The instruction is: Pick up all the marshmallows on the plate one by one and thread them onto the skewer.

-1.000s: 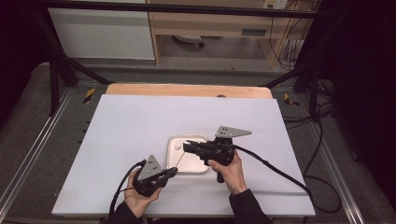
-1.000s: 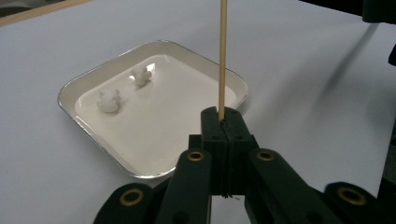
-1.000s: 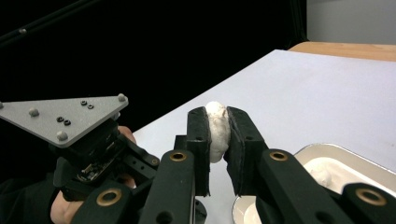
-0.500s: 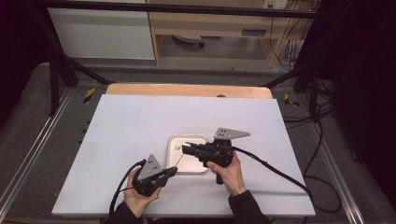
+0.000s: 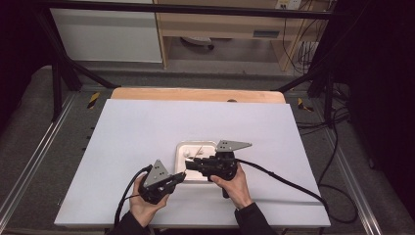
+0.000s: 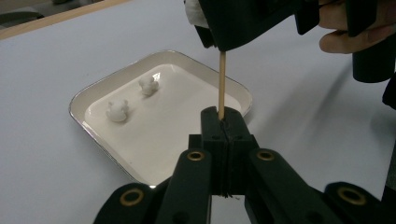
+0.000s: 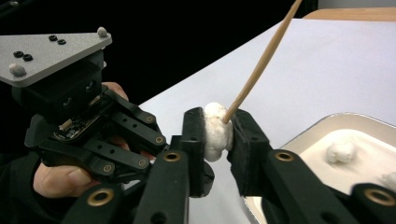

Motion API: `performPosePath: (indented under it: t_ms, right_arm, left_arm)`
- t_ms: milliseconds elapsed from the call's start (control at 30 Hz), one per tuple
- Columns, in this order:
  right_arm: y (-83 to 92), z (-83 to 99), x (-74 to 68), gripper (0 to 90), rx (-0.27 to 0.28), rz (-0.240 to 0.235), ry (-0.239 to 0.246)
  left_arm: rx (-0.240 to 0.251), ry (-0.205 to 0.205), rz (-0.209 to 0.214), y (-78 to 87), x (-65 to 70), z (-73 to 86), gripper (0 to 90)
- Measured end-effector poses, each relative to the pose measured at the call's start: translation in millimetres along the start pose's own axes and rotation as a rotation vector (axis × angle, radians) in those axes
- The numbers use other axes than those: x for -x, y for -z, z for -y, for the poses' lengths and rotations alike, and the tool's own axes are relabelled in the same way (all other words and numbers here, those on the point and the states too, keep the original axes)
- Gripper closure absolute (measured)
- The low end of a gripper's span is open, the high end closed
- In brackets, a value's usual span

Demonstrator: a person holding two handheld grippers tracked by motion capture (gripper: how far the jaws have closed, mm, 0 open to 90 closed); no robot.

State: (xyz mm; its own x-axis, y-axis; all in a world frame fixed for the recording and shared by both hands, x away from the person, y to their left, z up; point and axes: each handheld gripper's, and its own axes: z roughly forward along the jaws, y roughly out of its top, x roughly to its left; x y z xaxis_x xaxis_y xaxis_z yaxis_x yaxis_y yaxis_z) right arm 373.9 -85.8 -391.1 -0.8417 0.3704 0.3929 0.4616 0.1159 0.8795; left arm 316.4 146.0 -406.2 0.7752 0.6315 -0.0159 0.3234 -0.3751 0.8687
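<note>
A white table [image 5: 147,132] seen from above, with a person's two hands coming in from the near edge, each holding black tongs.

At the left, the left tongs [image 5: 180,177] are pressed together on the lower end of a thin wooden skewer [image 6: 222,84], which stands upright from their tips in the left gripper view. They sit at the near left corner of a shallow white tray [image 5: 182,152] that rests near the middle of the table.

Two small white marshmallows [image 6: 116,110] lie apart on the tray's floor.

To the right, the right tongs [image 5: 188,164] reach leftward over the tray. Their jaws have just been opening, yet the pads remain against a white marshmallow [image 7: 215,130] between them, with the skewer's tip stuck into it.

No writing or brand marks can be read on any item.
</note>
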Motion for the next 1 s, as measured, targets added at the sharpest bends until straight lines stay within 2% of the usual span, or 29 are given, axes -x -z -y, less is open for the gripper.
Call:
performPosePath:
  t_ms: [133, 233, 300, 467, 567, 700, 867, 1000]
  right_arm:
    - [3.9, -3.1, 0.0, 54.1, -0.002, 0.055, 0.01]
    - [10.3, -8.1, 0.4, 37.0, -0.001, 0.11, 0.052]
    - [14.6, -11.4, 1.6, 25.0, -0.001, 0.169, 0.087]
    - [20.1, -12.0, 11.4, 8.9, -0.102, 0.276, 0.15]
    - [20.8, -8.3, 19.4, 5.3, -0.164, 0.32, 0.165]
    - [18.3, -5.6, 26.2, 2.8, -0.216, 0.368, 0.189]
    - [10.2, -8.4, 36.5, 3.6, -0.193, 0.385, 0.165]
    - [-2.2, -12.1, 46.6, 5.7, -0.217, 0.407, 0.162]
  left_arm:
    - [-0.011, 0.039, -0.005, -0.3, -5.8, 2.5, 89.2]
    - [-0.014, 0.074, -0.014, 1.4, -13.4, 5.0, 89.1]
    - [-0.021, 0.081, -0.02, 3.2, -17.4, 6.8, 89.1]
    - [-0.027, 0.102, -0.022, 6.1, -22.4, 10.2, 89.1]
    - [-0.027, 0.118, -0.02, 8.4, -26.2, 12.7, 89.0]
    - [-0.032, 0.131, -0.025, 12.1, -31.1, 16.7, 89.0]
    - [-0.027, 0.146, -0.03, 17.2, -36.8, 19.3, 89.0]
    - [-0.025, 0.153, -0.034, 18.5, -38.8, 20.8, 89.0]
